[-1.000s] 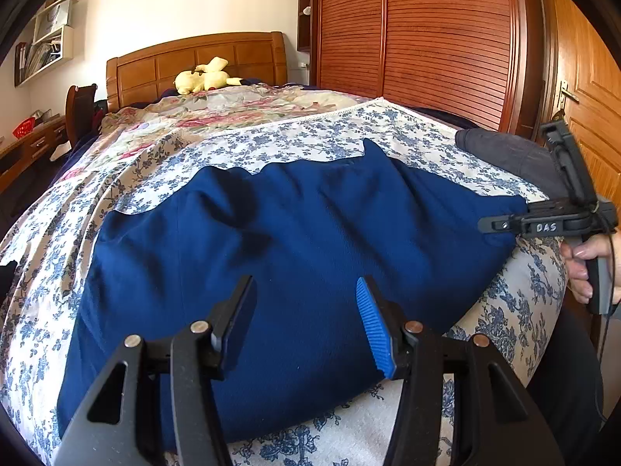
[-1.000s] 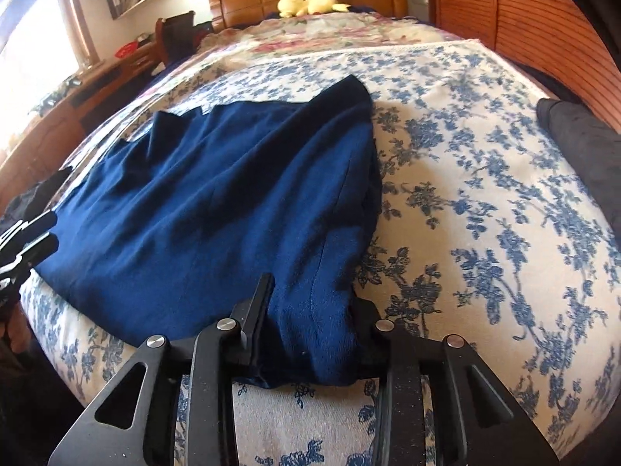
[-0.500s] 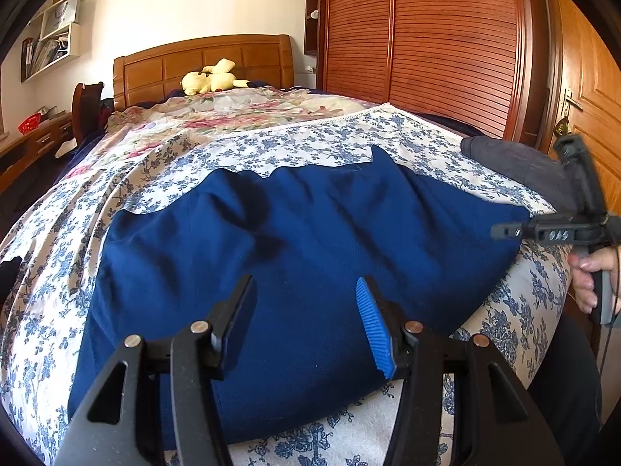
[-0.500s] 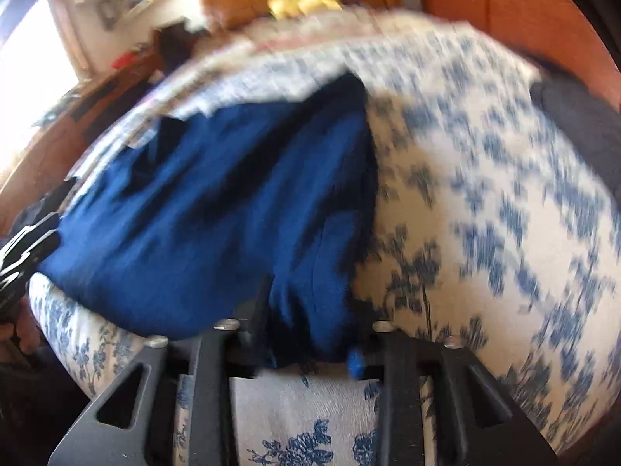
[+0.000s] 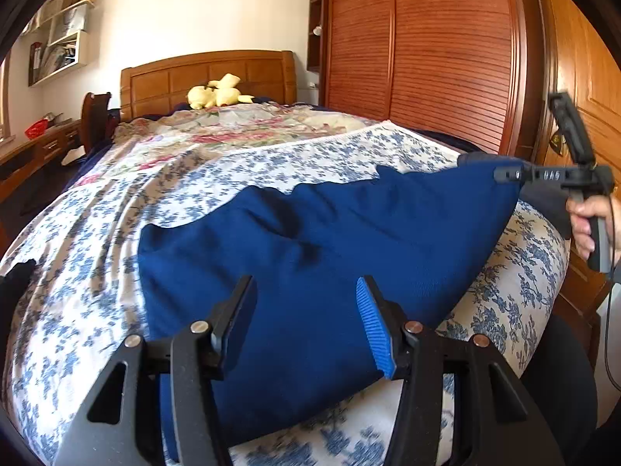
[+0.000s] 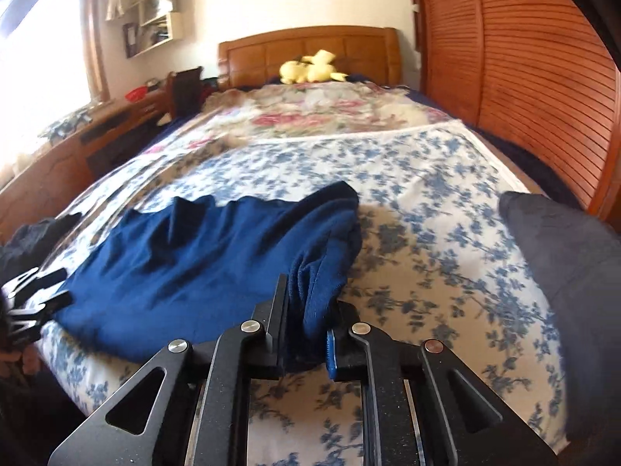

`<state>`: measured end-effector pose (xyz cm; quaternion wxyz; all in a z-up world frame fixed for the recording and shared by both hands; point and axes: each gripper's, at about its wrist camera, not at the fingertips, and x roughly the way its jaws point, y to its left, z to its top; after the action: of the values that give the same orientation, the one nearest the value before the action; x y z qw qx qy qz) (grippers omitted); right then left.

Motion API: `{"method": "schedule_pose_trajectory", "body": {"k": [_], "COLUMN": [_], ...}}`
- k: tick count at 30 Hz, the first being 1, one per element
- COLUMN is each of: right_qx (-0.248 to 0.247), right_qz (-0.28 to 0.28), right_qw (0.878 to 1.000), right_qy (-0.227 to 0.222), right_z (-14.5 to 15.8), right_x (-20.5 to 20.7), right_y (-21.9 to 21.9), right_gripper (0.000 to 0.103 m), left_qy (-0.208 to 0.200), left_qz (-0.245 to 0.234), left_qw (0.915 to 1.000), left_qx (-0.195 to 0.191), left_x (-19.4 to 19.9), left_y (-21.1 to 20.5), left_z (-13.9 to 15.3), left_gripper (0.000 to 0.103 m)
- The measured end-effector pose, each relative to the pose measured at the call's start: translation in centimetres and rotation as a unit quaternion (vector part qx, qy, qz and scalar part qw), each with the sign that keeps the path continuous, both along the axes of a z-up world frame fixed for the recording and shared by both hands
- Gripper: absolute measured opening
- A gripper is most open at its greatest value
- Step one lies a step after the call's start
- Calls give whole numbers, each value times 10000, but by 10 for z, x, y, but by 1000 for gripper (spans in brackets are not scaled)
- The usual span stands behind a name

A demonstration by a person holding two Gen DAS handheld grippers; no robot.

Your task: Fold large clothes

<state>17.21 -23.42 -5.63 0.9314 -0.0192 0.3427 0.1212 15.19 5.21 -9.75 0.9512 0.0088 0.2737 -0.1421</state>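
Between the right gripper's [image 6: 306, 334] closing jaws sits a bunched corner of the blue garment [image 6: 194, 272], lifted off the bed [image 6: 446, 233]. Best to keep that pinch firm and carry it across evenly. Beyond, the left gripper [image 5: 306, 310] hovers half open over the cloth, holding nothing.

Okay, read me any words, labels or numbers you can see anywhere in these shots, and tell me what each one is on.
"DAS", as best it reads, slightly blurred: white letters on the side of the right gripper, seen from the left wrist.
Items on the wall shelf: too small and blurred to read.
Blue garment, floral bedspread: no lettering.
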Motion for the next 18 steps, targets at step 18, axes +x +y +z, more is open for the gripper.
{"method": "schedule_pose_trajectory", "body": {"k": [18], "right_qx": [52], "right_qz": [1165], "right_qw": [9925], "right_qy": [-373], "right_z": [46], "right_x": [-8], "right_y": [136], "right_gripper": [8], "left_qy": [-219], "left_qz": [933], "left_qw": [9948], "left_qx": [-350], "left_x": [-43], "left_y": [105], "left_z": [5], "left_gripper": [52]}}
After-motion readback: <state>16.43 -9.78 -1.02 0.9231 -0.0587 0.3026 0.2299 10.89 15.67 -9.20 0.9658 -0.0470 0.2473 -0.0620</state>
